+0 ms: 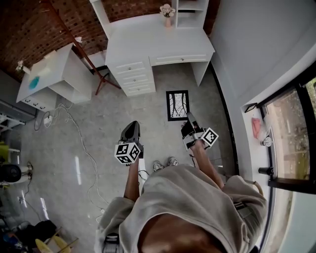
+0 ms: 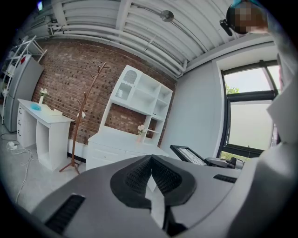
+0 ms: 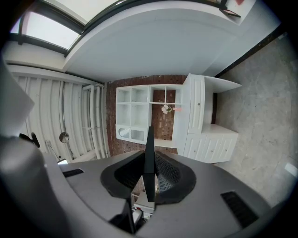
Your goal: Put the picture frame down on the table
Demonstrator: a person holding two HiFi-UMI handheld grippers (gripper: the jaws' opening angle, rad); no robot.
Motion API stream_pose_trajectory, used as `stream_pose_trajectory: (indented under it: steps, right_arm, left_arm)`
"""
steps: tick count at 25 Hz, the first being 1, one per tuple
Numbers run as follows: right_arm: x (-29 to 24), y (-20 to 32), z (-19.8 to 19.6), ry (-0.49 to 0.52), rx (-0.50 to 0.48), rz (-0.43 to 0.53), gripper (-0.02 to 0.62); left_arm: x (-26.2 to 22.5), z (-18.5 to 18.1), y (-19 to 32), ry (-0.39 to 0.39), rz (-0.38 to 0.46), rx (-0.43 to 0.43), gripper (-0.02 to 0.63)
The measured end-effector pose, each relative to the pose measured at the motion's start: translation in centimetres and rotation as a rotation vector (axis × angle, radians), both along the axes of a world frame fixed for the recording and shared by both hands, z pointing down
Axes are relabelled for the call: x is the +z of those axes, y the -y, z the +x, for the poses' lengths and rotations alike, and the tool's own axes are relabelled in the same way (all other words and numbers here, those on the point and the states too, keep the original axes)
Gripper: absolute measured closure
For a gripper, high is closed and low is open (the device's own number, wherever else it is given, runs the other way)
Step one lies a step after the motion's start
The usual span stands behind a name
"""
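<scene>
While the black picture frame (image 1: 177,105) is off the bench, it hangs in the air over the grey floor (image 1: 98,133), short of the bench's front edge and level with the knee opening to the right of the drawers (image 1: 136,76). Its face, a pale print with dark branch-like lines, is turned up towards the head camera. The right gripper (image 1: 189,121) holds it by the lower right corner; in the right gripper view the frame stands edge-on as a thin dark slab, and the ribbed jaws are pressed against it on both sides, only slightly parted. The left gripper (image 1: 132,127) is to the left of the frame and apart from it, its jaws closed together with nothing between them.

The white bench (image 1: 148,39) stands beyond against a brick wall (image 2: 65,83), bearing a white shelf hutch (image 2: 139,95) and a small vase of flowers (image 1: 168,14) near its back edge. A wooden coat stand (image 2: 86,121) and a smaller white bench (image 1: 49,69) are off to the left, and a dark-framed window (image 1: 291,133) runs along the right.
</scene>
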State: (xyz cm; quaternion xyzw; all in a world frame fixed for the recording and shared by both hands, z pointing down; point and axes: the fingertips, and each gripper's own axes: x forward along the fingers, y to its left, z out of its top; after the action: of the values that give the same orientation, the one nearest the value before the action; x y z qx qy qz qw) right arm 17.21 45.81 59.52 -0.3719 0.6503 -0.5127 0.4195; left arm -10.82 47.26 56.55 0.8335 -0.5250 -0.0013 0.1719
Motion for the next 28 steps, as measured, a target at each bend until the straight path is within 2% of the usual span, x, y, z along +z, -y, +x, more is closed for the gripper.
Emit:
stream_pose_trajectory:
  steps: [18,28]
  right_arm:
    - [1.8,1.3,5.0,0.012,-0.027,-0.017,0.509]
    - [2.6,4.1,5.3,0.017,-0.016,-0.026,0.509]
  left_arm:
    - [1.9,5.5,0.2,0.008,-0.038,-0.028,0.591]
    - [2.9,5.4,3.5,0.000,-0.046,-0.023,0.591]
